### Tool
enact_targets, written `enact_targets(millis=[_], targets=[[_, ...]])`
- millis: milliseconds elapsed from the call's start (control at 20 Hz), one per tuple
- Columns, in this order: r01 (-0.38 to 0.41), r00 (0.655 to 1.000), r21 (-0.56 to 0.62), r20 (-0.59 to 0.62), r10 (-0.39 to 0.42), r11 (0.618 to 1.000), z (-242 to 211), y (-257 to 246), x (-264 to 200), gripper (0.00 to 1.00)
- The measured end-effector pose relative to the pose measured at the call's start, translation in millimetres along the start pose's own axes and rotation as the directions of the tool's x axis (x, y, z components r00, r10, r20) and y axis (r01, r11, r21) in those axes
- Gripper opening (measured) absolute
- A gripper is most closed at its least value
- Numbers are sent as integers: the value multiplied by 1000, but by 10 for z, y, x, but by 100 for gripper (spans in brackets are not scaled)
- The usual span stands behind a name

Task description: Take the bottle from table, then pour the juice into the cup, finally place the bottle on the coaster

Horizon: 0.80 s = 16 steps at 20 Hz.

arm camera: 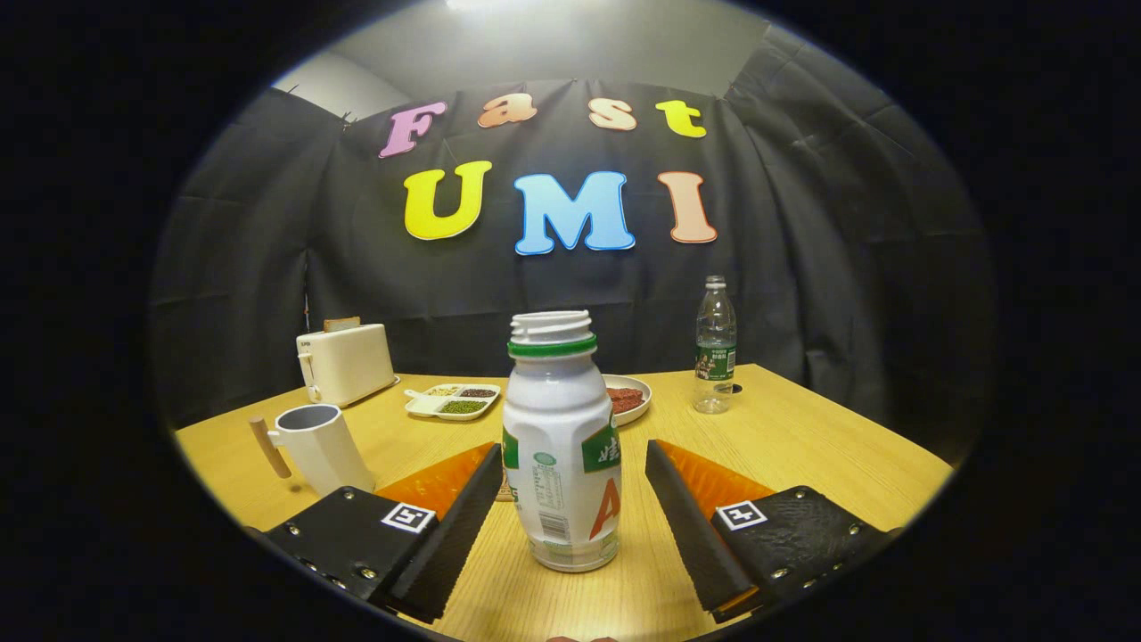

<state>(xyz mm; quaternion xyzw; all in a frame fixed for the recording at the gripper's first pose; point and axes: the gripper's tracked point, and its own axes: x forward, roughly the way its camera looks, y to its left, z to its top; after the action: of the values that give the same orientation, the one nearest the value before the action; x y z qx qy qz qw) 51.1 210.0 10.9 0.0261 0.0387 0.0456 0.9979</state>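
Both fingers of the gripper (570, 499) spread beside the bottle (562, 446) (coaster half hidden).

My lamp glows overhead, above the booth wall, and lights the tabletop (802, 446) evenly and warmly. The bottle (562, 446) stands sharp between my gripper's (575, 499) spread fingers, untouched, casting faint shadow. Fisheye bending curves the tabletop's edges; its far corners go dimmer.

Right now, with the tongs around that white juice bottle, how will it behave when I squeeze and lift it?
The white juice bottle looks like thin plastic, so it may flex. It is tall on a narrow base, so an uneven touch could tip it. It has no cap, so tilting risks a spill. The tongs are open, apart from it.
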Motion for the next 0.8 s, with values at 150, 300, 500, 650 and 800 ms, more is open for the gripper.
enact_targets(millis=[150, 300, 500, 650, 800], targets=[[27, 1000, -4, 2, -27, 1000, -28, -18, 83, 99], [45, 999, -18, -10, -46, 999, -80, -24, 157, 99], [48, 998, -27, -29, -49, 998, -157, -4, 241, 77], [93, 994, -63, -56, -96, 994, -156, -44, 228, 71], [81, 993, -100, -75, -89, 992, -127, 14, 225, 71]])
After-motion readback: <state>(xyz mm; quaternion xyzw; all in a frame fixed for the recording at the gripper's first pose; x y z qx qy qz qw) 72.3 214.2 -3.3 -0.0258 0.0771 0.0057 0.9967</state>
